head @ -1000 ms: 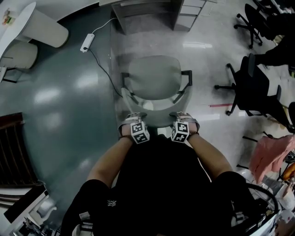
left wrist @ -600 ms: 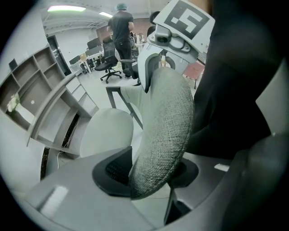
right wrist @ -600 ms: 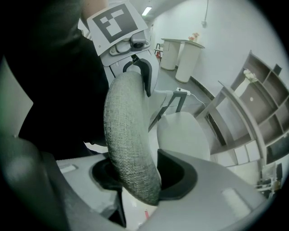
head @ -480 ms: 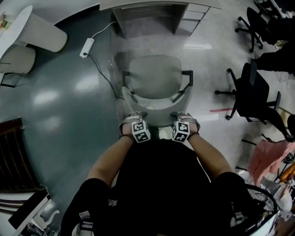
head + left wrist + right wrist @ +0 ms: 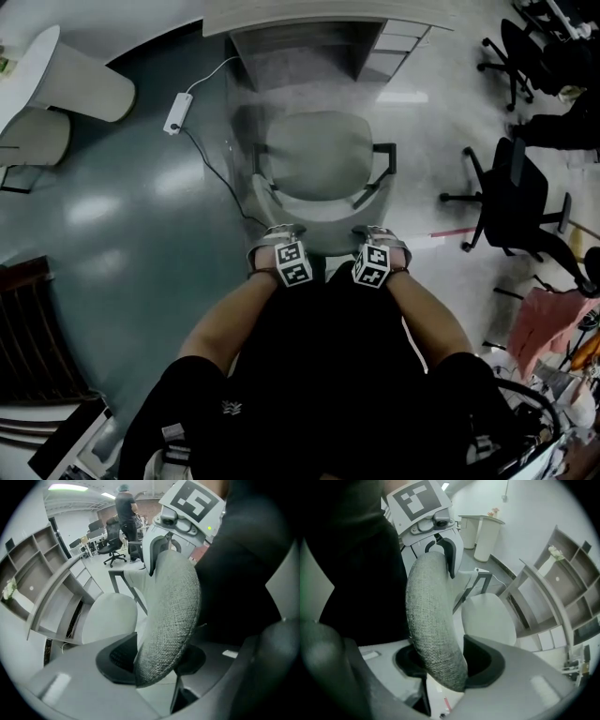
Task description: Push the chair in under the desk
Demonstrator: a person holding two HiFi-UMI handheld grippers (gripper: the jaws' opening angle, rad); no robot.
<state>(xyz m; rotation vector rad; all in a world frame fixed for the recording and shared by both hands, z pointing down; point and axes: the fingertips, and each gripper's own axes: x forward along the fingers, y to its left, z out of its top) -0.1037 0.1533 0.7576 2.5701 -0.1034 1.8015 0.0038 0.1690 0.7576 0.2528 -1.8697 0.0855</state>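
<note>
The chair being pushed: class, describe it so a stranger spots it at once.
Find the desk at the head view's top. Directly before its opening stands the chair. Unlike the black chairs at right, it is pale grey.

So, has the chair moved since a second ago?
Yes: the chair has rolled toward the desk; its far edge is now level with the floor's power strip.

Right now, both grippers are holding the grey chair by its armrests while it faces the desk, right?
Not quite. The left gripper and right gripper clamp the backrest of the grey chair, not its armrests; both gripper views show it. The chair does face the desk.
</note>
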